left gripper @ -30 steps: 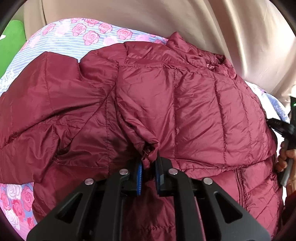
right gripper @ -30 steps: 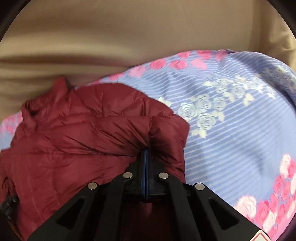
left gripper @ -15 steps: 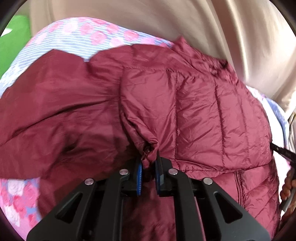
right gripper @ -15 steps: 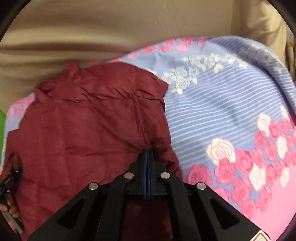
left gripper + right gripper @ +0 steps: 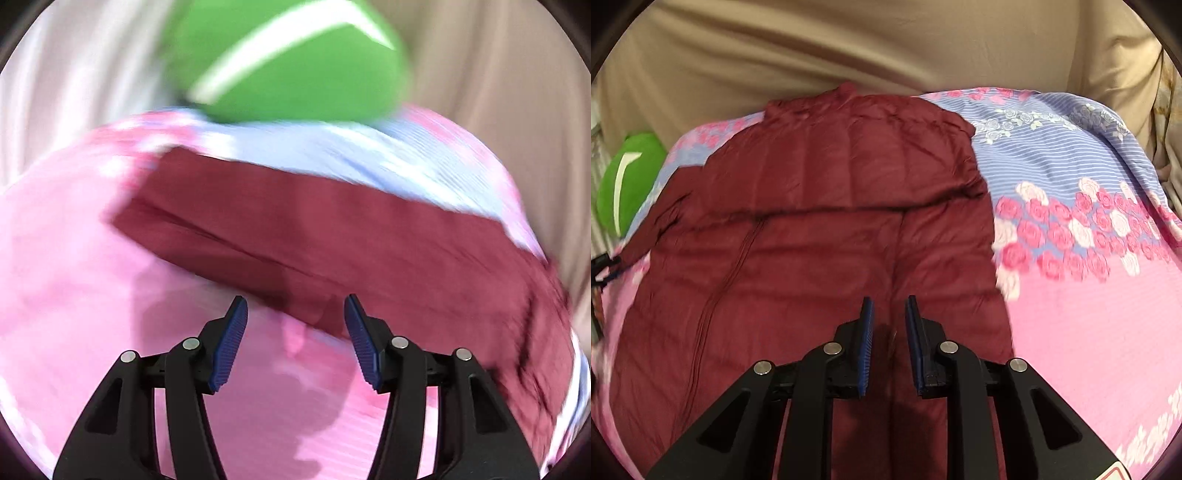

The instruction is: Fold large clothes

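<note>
Both grippers, left and right, just opened, empty; jacket on floral bedspread, green cushion behind

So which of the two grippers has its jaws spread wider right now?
The left gripper: its blue pads stand far apart over the pink bedspread. The right gripper shows only a narrow gap above the maroon jacket.

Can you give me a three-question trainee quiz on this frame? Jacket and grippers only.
1. True or false: the left gripper grips the maroon jacket.
2. The right gripper is: A) shut on the jacket B) slightly open above it C) out of view.
3. What does the jacket lie on?

Key: 1 false, jaws wide apart, nothing between them. 2 B. 3 The floral bedspread.
</note>
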Available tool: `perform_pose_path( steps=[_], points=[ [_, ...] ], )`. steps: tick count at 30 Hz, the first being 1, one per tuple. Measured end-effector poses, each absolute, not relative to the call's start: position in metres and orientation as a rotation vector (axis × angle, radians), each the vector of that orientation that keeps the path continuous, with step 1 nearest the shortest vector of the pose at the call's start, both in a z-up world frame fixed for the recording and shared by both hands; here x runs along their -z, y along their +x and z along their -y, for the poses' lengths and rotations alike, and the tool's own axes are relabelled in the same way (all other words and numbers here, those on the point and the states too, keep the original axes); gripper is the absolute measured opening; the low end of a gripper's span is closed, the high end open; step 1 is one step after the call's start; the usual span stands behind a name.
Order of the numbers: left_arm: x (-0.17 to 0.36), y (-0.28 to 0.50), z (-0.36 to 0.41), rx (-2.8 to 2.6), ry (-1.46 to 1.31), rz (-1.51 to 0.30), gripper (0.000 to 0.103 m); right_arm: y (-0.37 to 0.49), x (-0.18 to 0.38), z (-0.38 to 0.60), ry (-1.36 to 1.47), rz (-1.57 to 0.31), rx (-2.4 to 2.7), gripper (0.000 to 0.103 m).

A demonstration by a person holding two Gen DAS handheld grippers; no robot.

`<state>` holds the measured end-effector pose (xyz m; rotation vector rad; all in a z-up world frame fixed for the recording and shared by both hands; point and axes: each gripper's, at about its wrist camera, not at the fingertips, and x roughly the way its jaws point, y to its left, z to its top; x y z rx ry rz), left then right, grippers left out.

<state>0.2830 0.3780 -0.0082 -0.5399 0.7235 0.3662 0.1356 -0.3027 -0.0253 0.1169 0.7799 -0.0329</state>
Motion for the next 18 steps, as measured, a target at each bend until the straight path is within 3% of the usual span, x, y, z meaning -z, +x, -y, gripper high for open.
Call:
perform_pose_path(
  steps=[6, 9, 13, 18],
  points=[
    [0.017, 0.280, -0.448, -0.414, -0.722, -0.686, 0.050, 0.106, 0.035, 0.280, 0.111, -0.792, 0.035, 0.029],
    [0.009, 0.294, -0.446, -0.393, -0.681, -0.698, 0.003, 0.101, 0.038, 0.278, 0.139, -0.804, 0.049, 0.029],
    [-0.041, 0.305, -0.416, -0.334, -0.584, -0.607, 0.002, 0.095, 0.035, 0.279, 0.154, -0.792, 0.068, 0.029],
    [-0.144, 0.312, -0.306, -0.138, -0.372, -0.426, 0.001, 0.095, 0.027, 0.277, 0.172, -0.771, 0.060, 0.031]
  ],
)
